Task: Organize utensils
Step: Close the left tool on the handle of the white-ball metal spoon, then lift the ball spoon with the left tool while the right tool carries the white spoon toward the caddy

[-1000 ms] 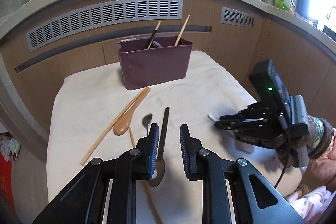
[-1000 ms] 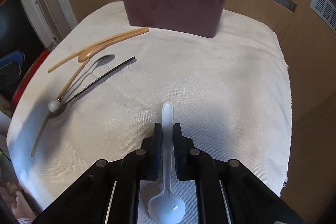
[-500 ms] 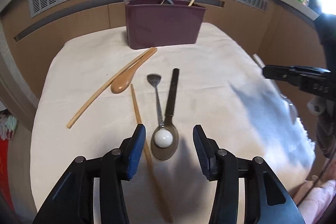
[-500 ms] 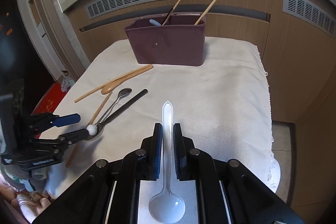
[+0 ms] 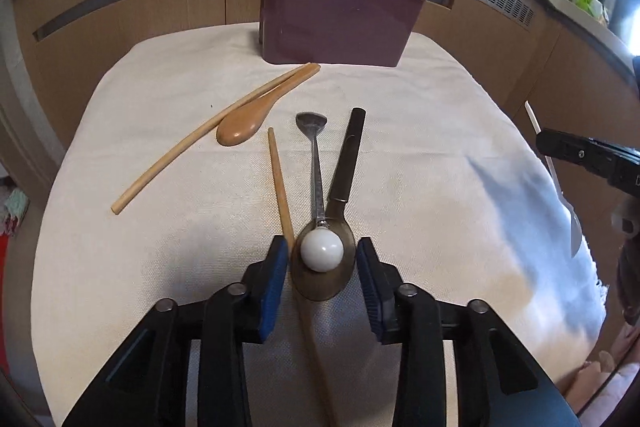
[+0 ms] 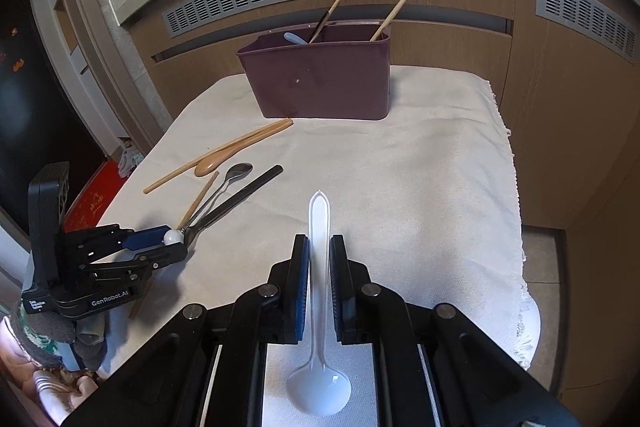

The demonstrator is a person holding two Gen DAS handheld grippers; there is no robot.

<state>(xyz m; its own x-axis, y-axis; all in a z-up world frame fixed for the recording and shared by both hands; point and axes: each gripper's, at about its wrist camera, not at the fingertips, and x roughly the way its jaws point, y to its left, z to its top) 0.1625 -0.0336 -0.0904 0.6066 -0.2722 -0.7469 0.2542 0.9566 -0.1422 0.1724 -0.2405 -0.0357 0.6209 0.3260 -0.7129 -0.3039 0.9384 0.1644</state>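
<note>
Now five loose utensils lie on the white cloth (image 5: pixel 440 167): two wooden chopsticks (image 5: pixel 280 183), one wooden spoon (image 5: pixel 244 125), one ball-ended metal spoon (image 5: pixel 318 183) and one dark spoon (image 5: pixel 338 227). My left gripper (image 5: pixel 322 259) has just been closing, pads apart around the dark spoon's bowl, while my right gripper (image 6: pixel 319 267) clamps one glossy white plastic spoon (image 6: pixel 319 391) before the maroon holder (image 6: pixel 320 79).

The left gripper (image 6: pixel 176 241) reads "GenRobot.AI" — a smaller label beside it is too small to read.
</note>
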